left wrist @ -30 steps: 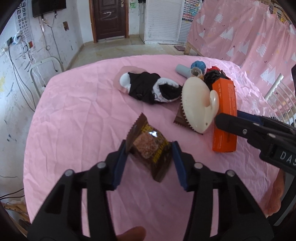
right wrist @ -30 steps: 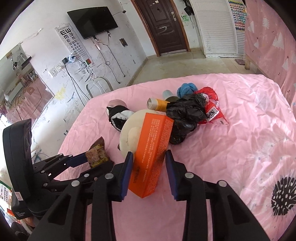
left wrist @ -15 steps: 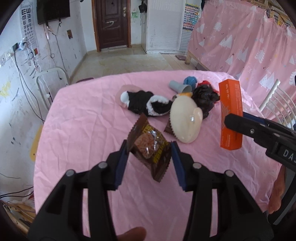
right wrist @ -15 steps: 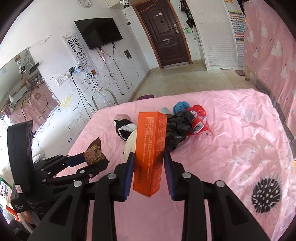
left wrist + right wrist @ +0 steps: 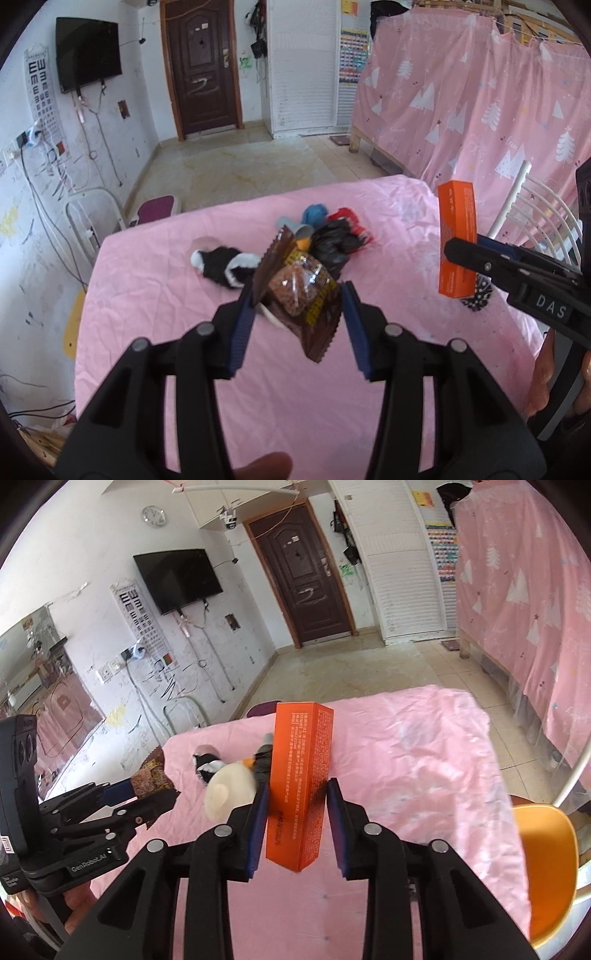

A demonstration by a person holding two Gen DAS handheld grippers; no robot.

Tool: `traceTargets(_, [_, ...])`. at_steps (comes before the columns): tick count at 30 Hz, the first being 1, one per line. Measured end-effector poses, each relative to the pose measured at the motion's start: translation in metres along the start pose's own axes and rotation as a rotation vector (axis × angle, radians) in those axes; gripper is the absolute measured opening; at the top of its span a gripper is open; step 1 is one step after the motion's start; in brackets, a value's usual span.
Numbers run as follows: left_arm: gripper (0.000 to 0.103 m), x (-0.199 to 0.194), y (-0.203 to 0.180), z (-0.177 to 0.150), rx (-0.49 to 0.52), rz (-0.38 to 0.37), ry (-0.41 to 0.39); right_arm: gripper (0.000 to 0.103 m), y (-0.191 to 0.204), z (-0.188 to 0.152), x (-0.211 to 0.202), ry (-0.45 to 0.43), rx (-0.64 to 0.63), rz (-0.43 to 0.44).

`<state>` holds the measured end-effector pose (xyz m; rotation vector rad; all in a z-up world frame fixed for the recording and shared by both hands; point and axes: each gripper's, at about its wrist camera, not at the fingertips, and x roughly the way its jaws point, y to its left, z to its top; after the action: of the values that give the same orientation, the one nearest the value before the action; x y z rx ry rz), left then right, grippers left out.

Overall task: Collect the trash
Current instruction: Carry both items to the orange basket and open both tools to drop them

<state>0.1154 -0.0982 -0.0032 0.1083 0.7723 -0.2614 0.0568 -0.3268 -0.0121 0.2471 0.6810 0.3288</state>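
Left wrist view: table point(image 5: 155, 280) under a pink cloth, carrying a loose heap at its far middle. Pink tree-print curtain point(image 5: 480, 96) at right; dark door point(image 5: 201, 70) and wall television point(image 5: 88, 53) at the back. Left gripper point(image 5: 299, 306), raised above the cloth, pads clamped on a brown snack wrapper point(image 5: 299, 295) that hangs tilted between them. Right gripper point(image 5: 465, 258), entering from the right, clamped on an orange box point(image 5: 457, 240) held upright, clear of the table. Heap contents: black-and-white plush point(image 5: 225, 266), black bag point(image 5: 334, 245), red wrapper point(image 5: 345, 216), blue item point(image 5: 316, 213), all close together. Right wrist view: the box point(image 5: 301, 786) stands upright between the blue pads of the right gripper point(image 5: 297, 812); cream plush point(image 5: 229, 792) lies beside it on the cloth; orange chair point(image 5: 546, 864) at the table's right edge.
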Motion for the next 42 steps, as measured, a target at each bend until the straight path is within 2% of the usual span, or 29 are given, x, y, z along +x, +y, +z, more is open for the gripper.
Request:
traceTargets(12, [0.045,-0.001,-0.075,0.023,0.105,-0.069,-0.028,0.021,-0.085,-0.002,-0.055,-0.104,0.109,-0.105])
traceTargets(19, [0.045,0.011,-0.117,0.038,0.121,-0.178,-0.008,0.021,-0.143,-0.012,-0.084,-0.145,0.179,-0.165])
traceTargets(23, [0.045,0.017,-0.146,0.043,0.15,-0.246,0.0,0.021,-0.17,-0.023,-0.092,-0.143,0.194,-0.202])
traceTargets(28, [0.045,0.026,-0.183,0.047,0.201,-0.289,0.008,0.021,-0.197,-0.036,-0.094,-0.119,0.21,-0.231])
traceTargets(42, [0.046,0.049,-0.261,0.046,0.299,-0.357,0.055,0.022,-0.246,-0.065,-0.094,-0.063,0.275,-0.232])
